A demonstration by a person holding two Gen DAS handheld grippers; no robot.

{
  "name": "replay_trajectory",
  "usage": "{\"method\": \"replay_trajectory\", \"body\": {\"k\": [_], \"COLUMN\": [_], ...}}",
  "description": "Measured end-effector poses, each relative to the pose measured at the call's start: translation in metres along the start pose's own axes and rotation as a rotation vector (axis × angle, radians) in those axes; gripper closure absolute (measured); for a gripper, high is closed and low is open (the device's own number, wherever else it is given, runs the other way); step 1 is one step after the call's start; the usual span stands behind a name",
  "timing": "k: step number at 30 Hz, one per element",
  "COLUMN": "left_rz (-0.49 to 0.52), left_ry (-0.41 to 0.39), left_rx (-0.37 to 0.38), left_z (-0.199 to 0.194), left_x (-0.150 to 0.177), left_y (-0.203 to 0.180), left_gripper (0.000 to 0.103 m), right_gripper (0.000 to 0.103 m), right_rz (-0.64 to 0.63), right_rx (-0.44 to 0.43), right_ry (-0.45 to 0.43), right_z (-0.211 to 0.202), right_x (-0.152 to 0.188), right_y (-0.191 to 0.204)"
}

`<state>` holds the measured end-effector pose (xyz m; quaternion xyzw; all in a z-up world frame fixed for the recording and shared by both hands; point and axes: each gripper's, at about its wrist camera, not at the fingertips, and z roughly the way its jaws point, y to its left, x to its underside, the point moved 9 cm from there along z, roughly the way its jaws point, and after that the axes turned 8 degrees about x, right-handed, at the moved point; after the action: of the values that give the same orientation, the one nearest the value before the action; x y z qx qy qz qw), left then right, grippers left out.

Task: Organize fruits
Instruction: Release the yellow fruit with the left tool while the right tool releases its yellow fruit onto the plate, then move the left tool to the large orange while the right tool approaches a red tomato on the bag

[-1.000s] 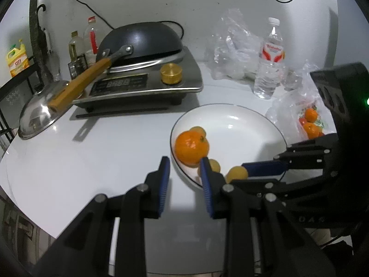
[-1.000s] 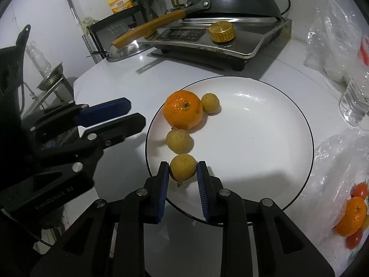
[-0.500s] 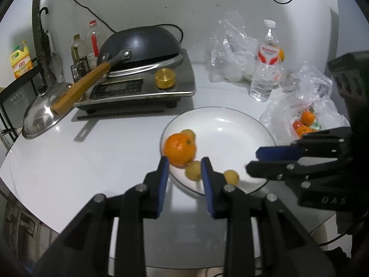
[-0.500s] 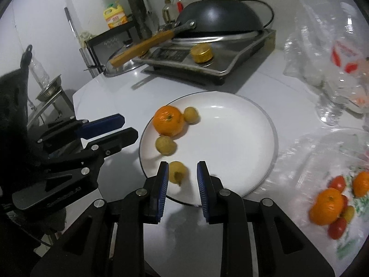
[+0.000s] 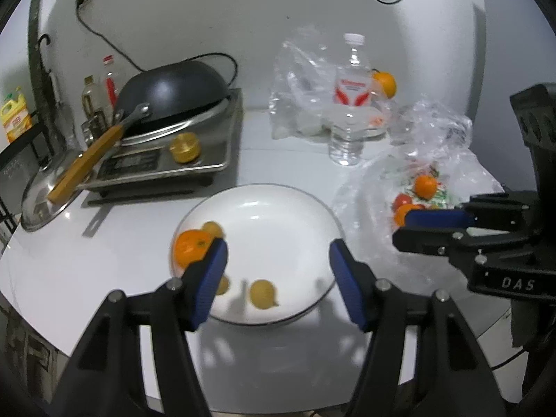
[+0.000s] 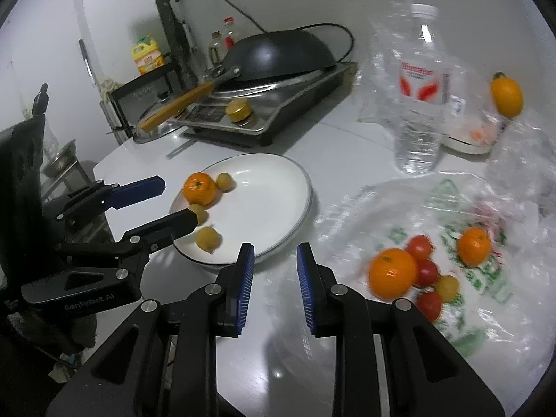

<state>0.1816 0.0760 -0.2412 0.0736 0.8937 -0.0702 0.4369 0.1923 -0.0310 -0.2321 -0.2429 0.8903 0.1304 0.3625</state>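
Legible writing: "DAS" on the housing of the right gripper (image 5: 431,226) as seen from the left wrist view; "GenRobot.AI" on the body of the left gripper (image 6: 163,203) as seen from the right wrist view. The water bottle (image 6: 420,93) carries a white label with red marks; its lettering is too blurred to read. The yellow jug (image 6: 147,55) on the rack bears a label that cannot be read.

On the round white table (image 6: 347,160), the white plate (image 6: 274,187) holds one orange mandarin (image 6: 199,189) at its left rim, with three small yellow-brown fruits (image 6: 207,238) near it, all apart from the grippers. Toward the table's right edge, a clear plastic bag (image 6: 469,208) with green print lies spread under two more mandarins (image 6: 392,272), several red tomatoes (image 6: 427,271) and a small yellow fruit. An orange fruit (image 6: 506,96) sits behind the bottle.

Both grippers hover above the table with fingers parted and nothing between them: the left widely, over the plate's near edge; the right moderately, between plate and bag.
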Motion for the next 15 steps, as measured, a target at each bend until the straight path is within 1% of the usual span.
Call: {"method": "replay_trajectory", "body": {"k": [7,15], "left_rz": [0.048,0.087], "left_ry": [0.007,0.012], "left_rx": [0.024,0.045], "left_z": [0.011,0.022], "left_x": [-0.009,-0.017], "left_y": [-0.040,-0.073], "left_gripper": [0.040,0.040], "right_gripper": [0.076,0.076], "right_rz": [0.025,0.061], "right_rx": [0.047,0.087], "right_ry": [-0.022,-0.024], "right_z": [-0.018,-0.029], "right_x": [0.009,0.022], "right_y": [-0.036,-0.074]}}
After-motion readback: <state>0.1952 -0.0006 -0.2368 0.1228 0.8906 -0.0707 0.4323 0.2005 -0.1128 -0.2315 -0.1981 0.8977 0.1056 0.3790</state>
